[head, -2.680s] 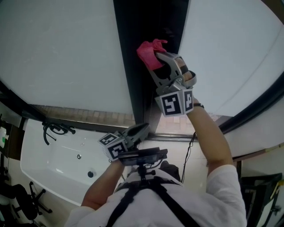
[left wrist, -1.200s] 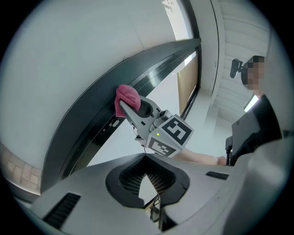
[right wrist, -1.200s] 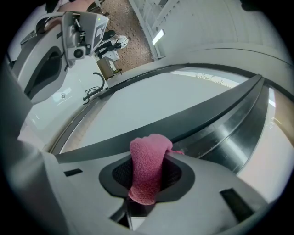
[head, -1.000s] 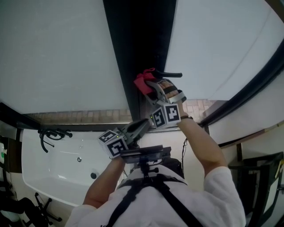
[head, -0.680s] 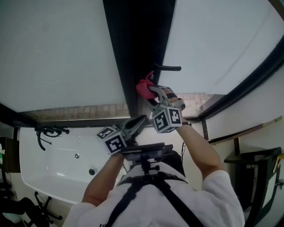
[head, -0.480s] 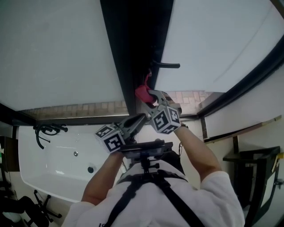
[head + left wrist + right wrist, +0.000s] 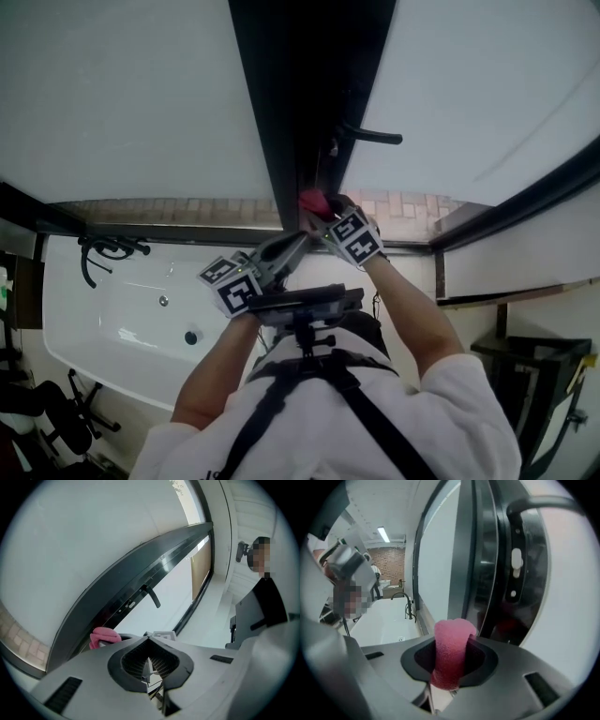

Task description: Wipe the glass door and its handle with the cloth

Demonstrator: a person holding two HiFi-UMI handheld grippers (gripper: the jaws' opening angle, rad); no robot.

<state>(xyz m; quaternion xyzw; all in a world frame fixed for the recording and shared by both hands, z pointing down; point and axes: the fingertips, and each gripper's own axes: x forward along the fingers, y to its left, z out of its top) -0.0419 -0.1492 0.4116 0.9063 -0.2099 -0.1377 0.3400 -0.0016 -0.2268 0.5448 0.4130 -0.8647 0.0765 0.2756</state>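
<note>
The dark door frame [image 7: 300,103] runs up the middle between pale glass panes, and its black handle [image 7: 373,136] sticks out to the right. My right gripper [image 7: 321,208] is shut on the pink cloth [image 7: 312,201] [image 7: 451,651] and holds it against the frame below the handle [image 7: 543,502]. The lock plate [image 7: 514,564] lies just ahead of the cloth. My left gripper [image 7: 298,243] hangs lower left, shut and holding nothing. From the left gripper view, the cloth [image 7: 104,636] and the handle [image 7: 152,596] both show.
A white bathtub [image 7: 112,314] with a black tap [image 7: 105,249] stands at the lower left. A brick strip [image 7: 169,210] runs behind the glass. Black stands [image 7: 525,375] are at the lower right. A person [image 7: 262,592] stands off to the side.
My right gripper has slid down the frame with the cloth, from above the handle to below it. The left gripper has stayed low and shut.
</note>
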